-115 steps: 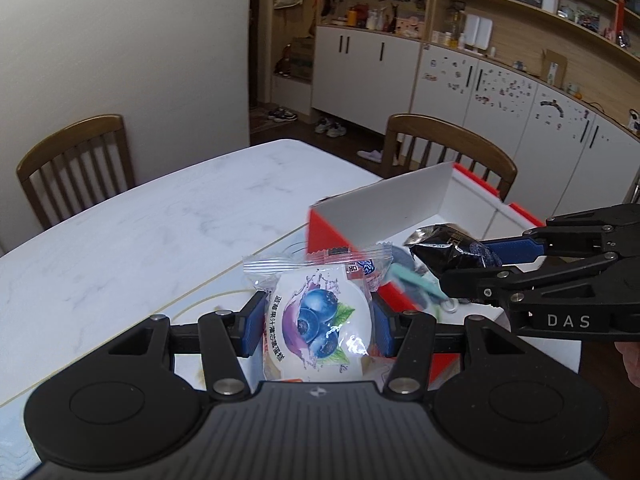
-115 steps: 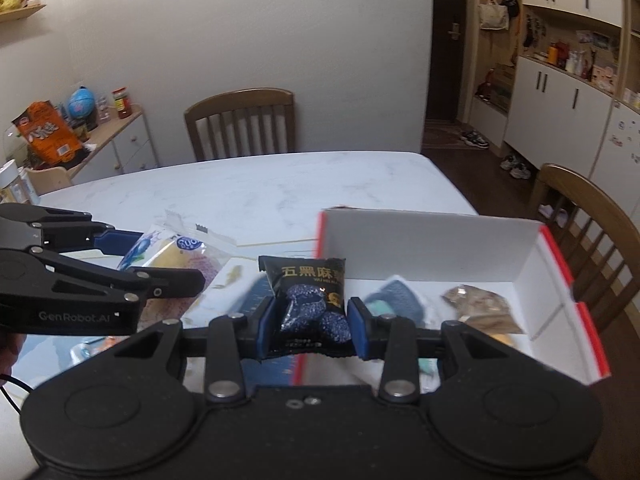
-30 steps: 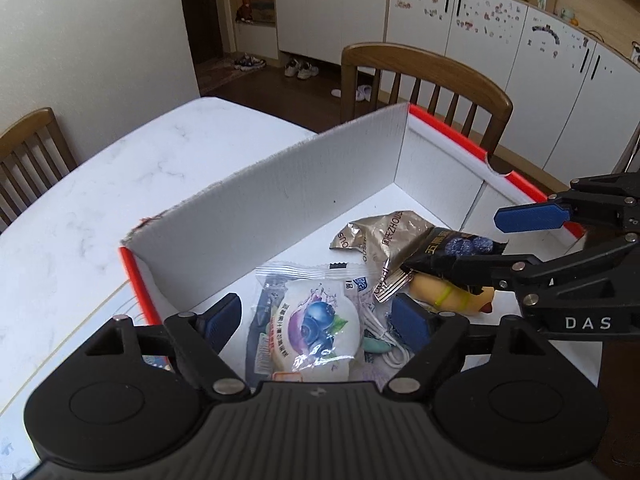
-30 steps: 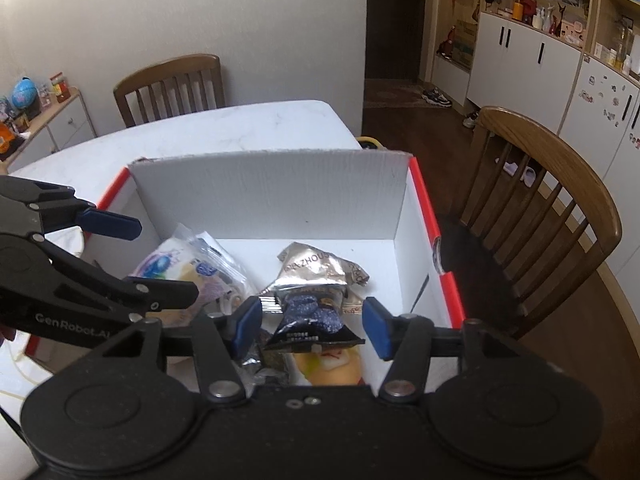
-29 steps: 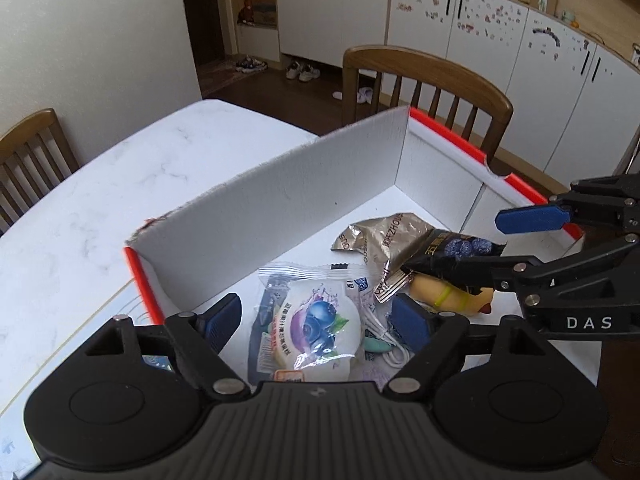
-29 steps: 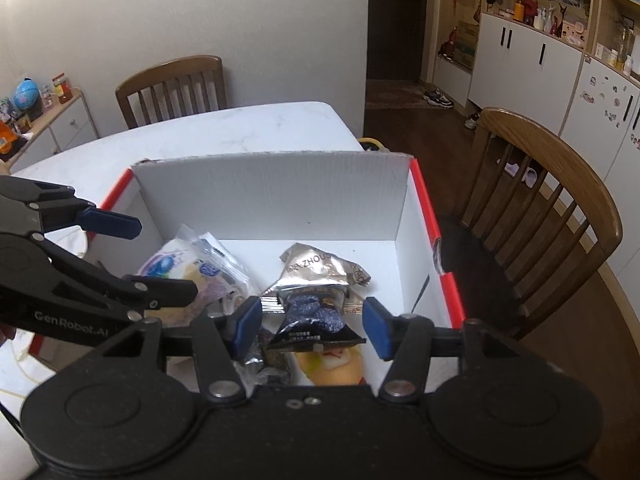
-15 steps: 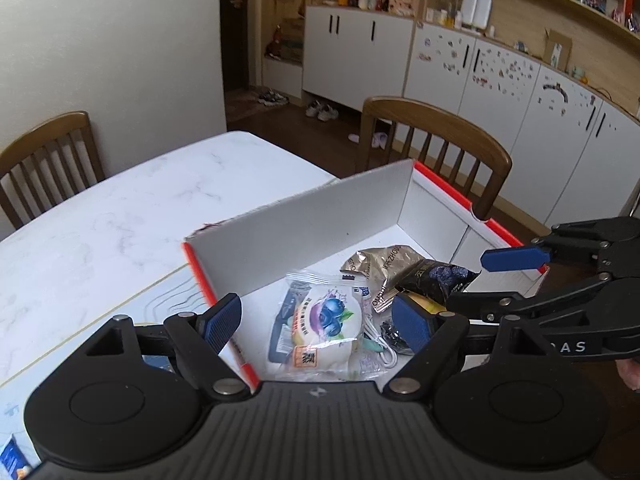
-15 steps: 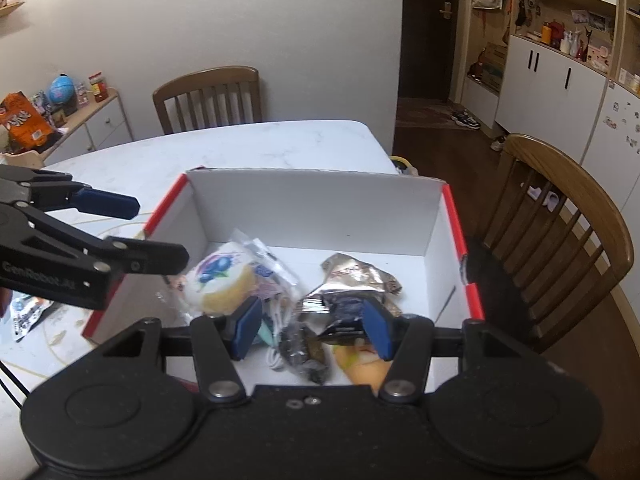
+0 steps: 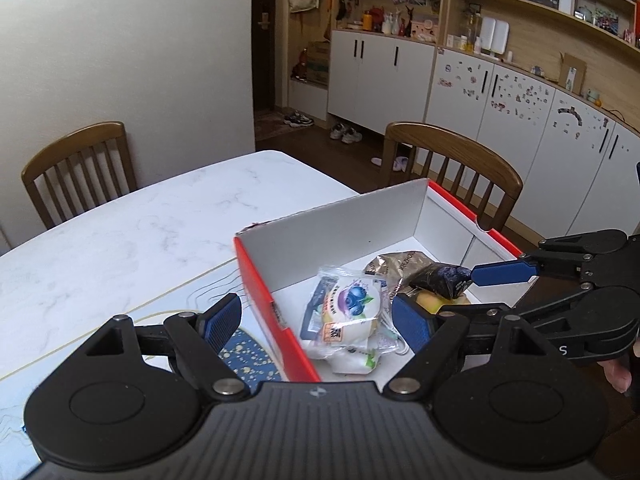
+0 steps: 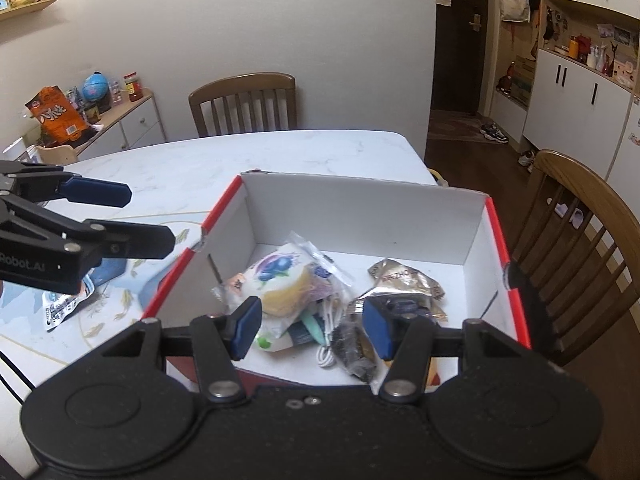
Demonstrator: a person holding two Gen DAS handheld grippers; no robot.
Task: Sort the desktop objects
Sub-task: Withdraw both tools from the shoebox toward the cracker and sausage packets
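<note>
A red-edged white box (image 9: 344,216) (image 10: 360,204) sits on the marble table. In it lie a blueberry pastry packet (image 9: 350,304) (image 10: 280,276), a black snack packet (image 9: 440,276) (image 10: 354,354), a foil packet (image 10: 404,280), a white cable (image 10: 332,334) and a yellow item (image 9: 434,302). My left gripper (image 9: 316,320) is open and empty, above the box's near left wall; it also shows in the right wrist view (image 10: 136,216). My right gripper (image 10: 312,326) is open and empty above the box's near edge; it also shows in the left wrist view (image 9: 472,288).
A snack packet (image 10: 64,304) lies on the patterned mat (image 9: 236,344) left of the box. Wooden chairs (image 9: 80,168) (image 9: 456,168) (image 10: 580,232) stand around the table. A sideboard with clutter (image 10: 100,120) is at the far left; cabinets (image 9: 500,100) line the right.
Both grippers have let go of their packets into the box, opened, and pulled back and up. The blueberry packet and black packet now lie in the box.
</note>
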